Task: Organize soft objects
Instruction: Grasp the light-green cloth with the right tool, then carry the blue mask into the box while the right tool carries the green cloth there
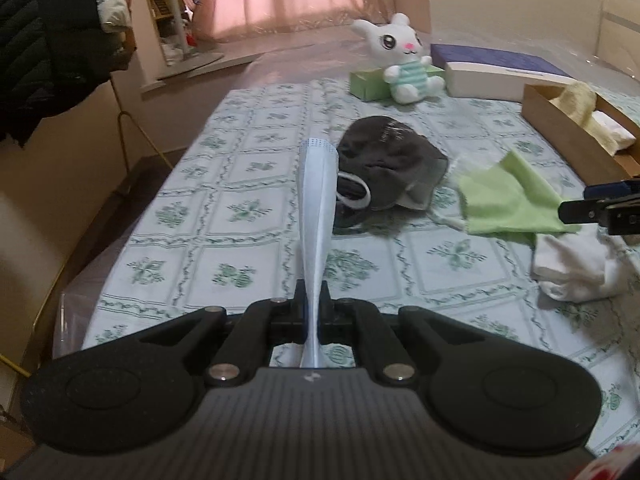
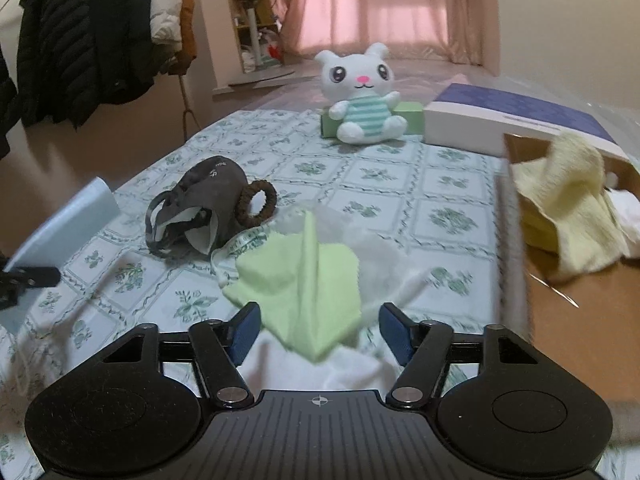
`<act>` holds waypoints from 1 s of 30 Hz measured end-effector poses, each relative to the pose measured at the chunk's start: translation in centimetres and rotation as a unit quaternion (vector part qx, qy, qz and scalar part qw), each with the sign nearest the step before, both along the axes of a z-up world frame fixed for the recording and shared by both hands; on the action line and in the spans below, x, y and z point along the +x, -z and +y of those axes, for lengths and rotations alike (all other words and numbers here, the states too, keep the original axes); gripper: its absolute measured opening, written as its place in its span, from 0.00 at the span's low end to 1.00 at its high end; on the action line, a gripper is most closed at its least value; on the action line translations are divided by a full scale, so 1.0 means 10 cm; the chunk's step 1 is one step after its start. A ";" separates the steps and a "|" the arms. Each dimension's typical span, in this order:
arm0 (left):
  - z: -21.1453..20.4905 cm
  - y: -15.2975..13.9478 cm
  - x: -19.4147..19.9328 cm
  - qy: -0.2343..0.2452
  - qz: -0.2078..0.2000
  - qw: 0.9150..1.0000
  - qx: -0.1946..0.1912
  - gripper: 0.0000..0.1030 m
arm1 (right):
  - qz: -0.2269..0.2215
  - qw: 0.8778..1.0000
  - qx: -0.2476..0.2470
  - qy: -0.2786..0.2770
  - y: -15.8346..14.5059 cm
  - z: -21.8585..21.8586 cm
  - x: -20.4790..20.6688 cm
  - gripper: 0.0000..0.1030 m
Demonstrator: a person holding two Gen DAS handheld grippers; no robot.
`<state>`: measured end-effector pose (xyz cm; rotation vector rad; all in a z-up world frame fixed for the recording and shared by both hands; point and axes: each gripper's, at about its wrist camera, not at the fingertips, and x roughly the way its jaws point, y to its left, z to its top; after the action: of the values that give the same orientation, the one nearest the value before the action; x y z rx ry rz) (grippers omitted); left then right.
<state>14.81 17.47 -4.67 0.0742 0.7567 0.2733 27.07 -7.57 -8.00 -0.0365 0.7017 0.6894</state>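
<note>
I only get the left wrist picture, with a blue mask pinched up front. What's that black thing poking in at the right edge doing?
Observer: That is the right gripper, open; its blue pads stand apart with the green cloth between them, not pinched.
Operator: Anything hiding behind the dark mask?
Observer: Yes, a brown scrunchie rests against the dark mask.

Jackets (image 2: 80, 40), curtain (image 2: 392, 8), purple-topped box (image 2: 516, 120).

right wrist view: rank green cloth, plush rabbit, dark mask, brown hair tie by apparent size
1. green cloth, though nearest the camera
2-3. plush rabbit and dark mask look alike; rabbit is farther
4. brown hair tie
</note>
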 end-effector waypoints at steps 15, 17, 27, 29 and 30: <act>-0.03 -0.14 0.16 -0.005 -0.017 1.000 -0.003 0.04 | -0.023 1.000 0.002 -0.005 -0.03 0.06 0.07 0.02; -0.07 -0.20 0.18 0.000 -0.023 1.000 -0.004 0.04 | -0.028 1.000 0.013 0.000 -0.12 -0.01 0.06 0.02; -0.51 -0.52 0.34 0.045 -0.053 0.997 -0.027 0.04 | -0.053 0.996 0.065 0.044 -0.59 -0.58 -0.06 0.02; -0.65 -0.58 0.38 0.061 -0.057 0.996 -0.036 0.04 | -0.059 0.994 0.071 0.059 -0.68 -0.74 -0.08 0.02; -0.73 -0.60 0.40 0.069 -0.059 0.995 -0.040 0.04 | -0.061 0.993 0.074 0.067 -0.72 -0.83 -0.08 0.02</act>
<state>18.86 10.14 1.29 0.0345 0.6413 0.1152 26.24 -15.86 -0.78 0.1035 0.5287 0.6034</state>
